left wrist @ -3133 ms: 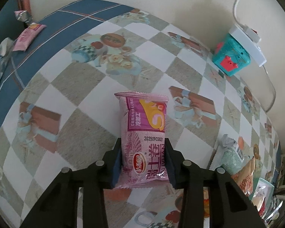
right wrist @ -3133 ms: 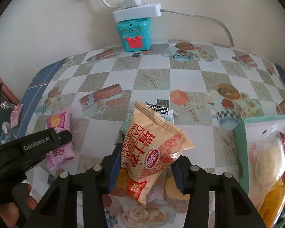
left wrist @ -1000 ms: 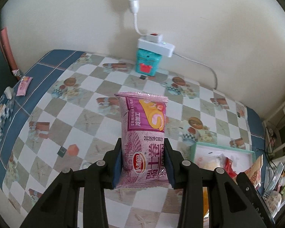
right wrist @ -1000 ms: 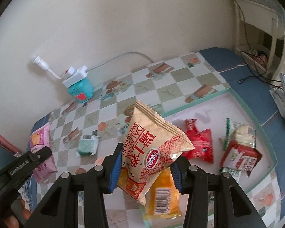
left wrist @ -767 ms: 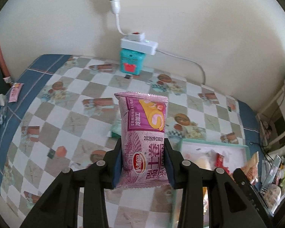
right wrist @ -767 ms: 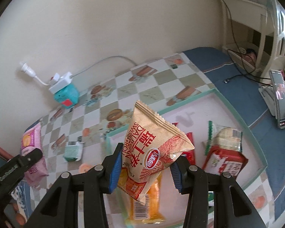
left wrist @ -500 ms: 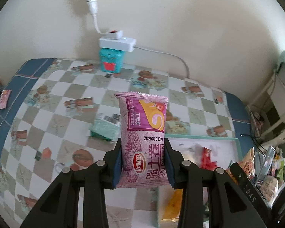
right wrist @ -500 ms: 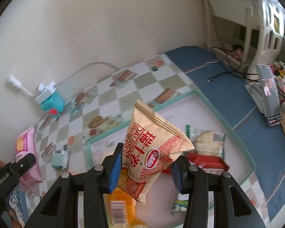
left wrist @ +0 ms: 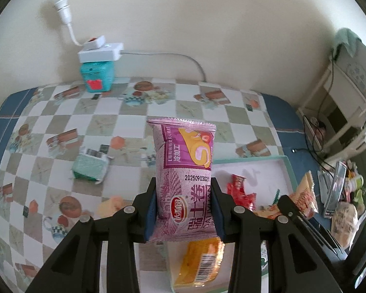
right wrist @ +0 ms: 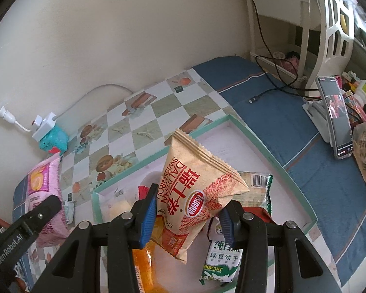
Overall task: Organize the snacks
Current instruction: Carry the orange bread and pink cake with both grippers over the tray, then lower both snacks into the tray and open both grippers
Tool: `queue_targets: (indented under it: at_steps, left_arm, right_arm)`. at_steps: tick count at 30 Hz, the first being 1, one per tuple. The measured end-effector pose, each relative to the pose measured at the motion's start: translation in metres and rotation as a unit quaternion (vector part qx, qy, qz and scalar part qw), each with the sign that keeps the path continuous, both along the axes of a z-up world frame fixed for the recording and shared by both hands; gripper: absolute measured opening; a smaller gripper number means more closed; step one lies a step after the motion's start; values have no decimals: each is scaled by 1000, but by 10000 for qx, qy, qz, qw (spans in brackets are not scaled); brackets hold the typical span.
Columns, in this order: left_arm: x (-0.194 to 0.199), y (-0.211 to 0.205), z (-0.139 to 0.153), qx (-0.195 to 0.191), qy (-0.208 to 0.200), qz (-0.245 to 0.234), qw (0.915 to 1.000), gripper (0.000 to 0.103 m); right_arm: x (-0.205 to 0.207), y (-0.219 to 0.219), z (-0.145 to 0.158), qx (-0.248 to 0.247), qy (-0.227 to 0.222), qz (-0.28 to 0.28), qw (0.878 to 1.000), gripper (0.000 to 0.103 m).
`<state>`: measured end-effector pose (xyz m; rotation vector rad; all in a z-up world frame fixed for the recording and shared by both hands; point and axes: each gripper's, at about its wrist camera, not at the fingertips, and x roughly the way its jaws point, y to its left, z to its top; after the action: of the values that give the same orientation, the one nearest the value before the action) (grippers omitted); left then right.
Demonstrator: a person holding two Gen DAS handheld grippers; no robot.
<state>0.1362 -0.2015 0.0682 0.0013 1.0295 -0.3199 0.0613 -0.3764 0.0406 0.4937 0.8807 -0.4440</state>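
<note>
Tray (right wrist: 261, 146): shallow, teal-rimmed, pale floor, lying on the checked tablecloth (left wrist: 105, 122) near its right side, beside the blue border. Contents seen from the right wrist view — an orange packet (right wrist: 144, 266) at the near left corner, a green-and-white biscuit packet (right wrist: 222, 261) at the near edge, a clear-wrapped packet with green trim (right wrist: 256, 185), a red wrapper partly hidden beneath it, and a pale item at the left wall, too blurred to identify. The far half of the tray floor is bare.

Left gripper (left wrist: 184, 216): fingers pinch the lower part of a purple Swiss-roll packet (left wrist: 185, 171), held upright above the tray's left edge and the tablecloth beside it.

Right gripper (right wrist: 188, 221): fingers clamp the lower part of a tan Swiss-roll packet (right wrist: 195, 195), tilted, above the near middle of the tray and clear of the floor.

Outside the tray: a green packet (left wrist: 90, 166) lies alone on the tablecloth, well to the left of the tray. A teal box (left wrist: 97, 75) with a white power strip (left wrist: 100, 53) on top stands against the wall at the far edge.

Right of the tray — a phone on a stand (right wrist: 334, 119) and a trailing black cable (right wrist: 268, 90) on the blue border.
</note>
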Motion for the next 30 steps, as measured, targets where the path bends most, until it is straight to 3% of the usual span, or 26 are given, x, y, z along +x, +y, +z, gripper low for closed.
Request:
queue_targets:
  at_steps: [17, 30]
  left_arm:
    - [7, -17, -22, -70, 343, -196, 9992, 41]
    - [-2, -48, -35, -37, 495, -630, 9968, 41]
  right_arm:
    - [9, -2, -28, 157, 279, 74, 9995, 48]
    - [3, -15, -33, 59, 482, -224, 9986, 49]
